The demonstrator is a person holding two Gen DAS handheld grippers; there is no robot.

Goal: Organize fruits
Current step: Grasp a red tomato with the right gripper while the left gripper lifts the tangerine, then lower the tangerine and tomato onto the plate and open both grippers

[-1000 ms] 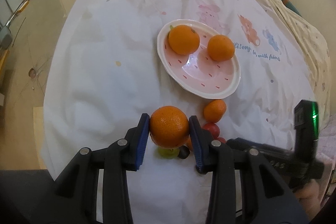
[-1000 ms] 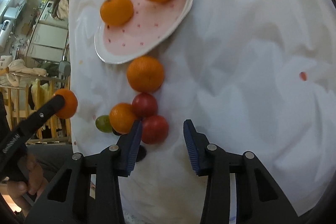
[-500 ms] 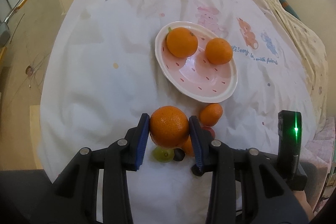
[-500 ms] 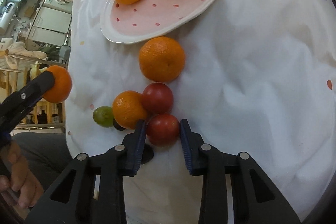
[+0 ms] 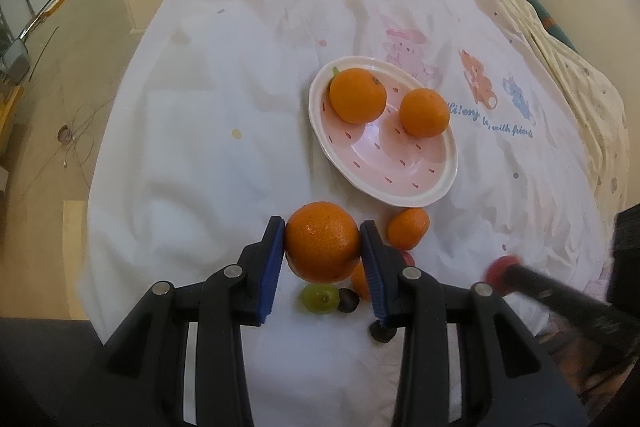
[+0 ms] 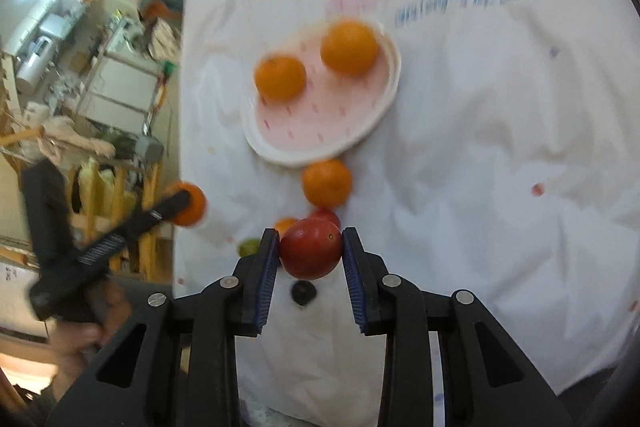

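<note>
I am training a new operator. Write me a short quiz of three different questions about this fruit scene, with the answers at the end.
1. True or false: the left gripper is shut on an orange.
2. How many oranges lie on the pink plate?
3. What does the right gripper hold? A) a green grape B) a red fruit C) nothing

Key
1. True; its pads press both sides of the orange.
2. Two: one orange on the left, one orange on the right.
3. B; the red fruit sits between the blue pads.
</note>
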